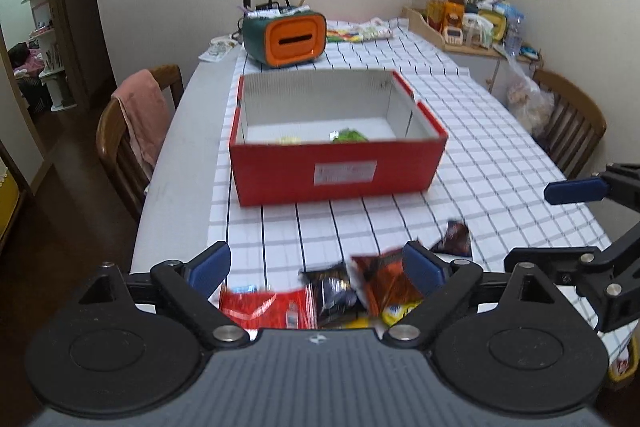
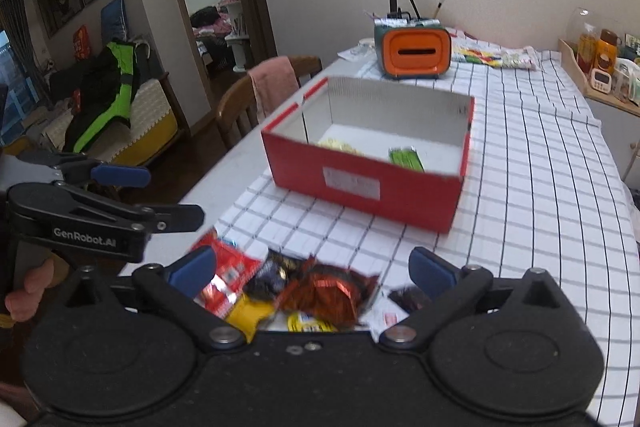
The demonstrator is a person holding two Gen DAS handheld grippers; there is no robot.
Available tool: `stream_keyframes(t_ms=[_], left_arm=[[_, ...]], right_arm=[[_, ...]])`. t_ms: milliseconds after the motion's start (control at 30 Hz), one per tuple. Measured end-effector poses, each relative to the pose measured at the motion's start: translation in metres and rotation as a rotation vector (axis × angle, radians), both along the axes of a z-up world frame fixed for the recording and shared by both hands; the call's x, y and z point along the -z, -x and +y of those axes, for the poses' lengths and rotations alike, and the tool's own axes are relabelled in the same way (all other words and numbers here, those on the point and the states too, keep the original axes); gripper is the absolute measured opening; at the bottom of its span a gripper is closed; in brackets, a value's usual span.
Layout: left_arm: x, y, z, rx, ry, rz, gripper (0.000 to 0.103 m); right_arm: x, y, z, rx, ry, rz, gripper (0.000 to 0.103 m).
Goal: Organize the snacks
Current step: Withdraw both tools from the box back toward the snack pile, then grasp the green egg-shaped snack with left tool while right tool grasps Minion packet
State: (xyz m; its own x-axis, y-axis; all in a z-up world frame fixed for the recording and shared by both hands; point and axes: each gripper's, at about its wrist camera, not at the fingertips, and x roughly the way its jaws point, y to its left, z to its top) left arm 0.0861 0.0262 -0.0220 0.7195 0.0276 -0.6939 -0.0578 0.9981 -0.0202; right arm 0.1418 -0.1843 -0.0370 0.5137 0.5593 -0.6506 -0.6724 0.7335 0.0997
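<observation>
Crinkled foil snack packets [image 1: 360, 291] [image 2: 320, 291] lie heaped at the tabletop's near edge, between the spread left tongs [image 1: 318, 267] and under the spread right tongs [image 2: 312, 267]. Mid-tabletop, the open red cardboard box [image 1: 340, 175] [image 2: 360, 183] holds two packets.

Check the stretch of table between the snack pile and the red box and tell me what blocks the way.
Nothing visible does. Between the snack pile and the red box lies only bare checked tablecloth. The box is open-topped, with its near wall the only thing to lift over. Both tongs, left and right, are open over the pile.
</observation>
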Motion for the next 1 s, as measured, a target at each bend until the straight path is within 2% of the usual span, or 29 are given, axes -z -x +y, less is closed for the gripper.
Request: stream_keyframes(t_ms=[267,600,833,1000], left_arm=[[0.039,0.017,-0.007,0.032,-0.016,0.094,0.093],[0.095,0.028,-0.036,0.113,-0.096,0.210,0.093],[0.116,0.025,-0.045,0.139,-0.079,0.259,0.093],[0.130,0.022,-0.056,0.168,-0.112,0.295,0.093]], right_arm=[[0.036,0.019,-0.006,0.007,0.086,-0.002,0.102],[0.075,0.021,-0.015,0.009,0.135,0.082,0.100],[0.091,0.015,-0.015,-0.002,0.149,0.117,0.095],[0.102,0.008,-0.003,-0.028,0.168,0.136,0.088]])
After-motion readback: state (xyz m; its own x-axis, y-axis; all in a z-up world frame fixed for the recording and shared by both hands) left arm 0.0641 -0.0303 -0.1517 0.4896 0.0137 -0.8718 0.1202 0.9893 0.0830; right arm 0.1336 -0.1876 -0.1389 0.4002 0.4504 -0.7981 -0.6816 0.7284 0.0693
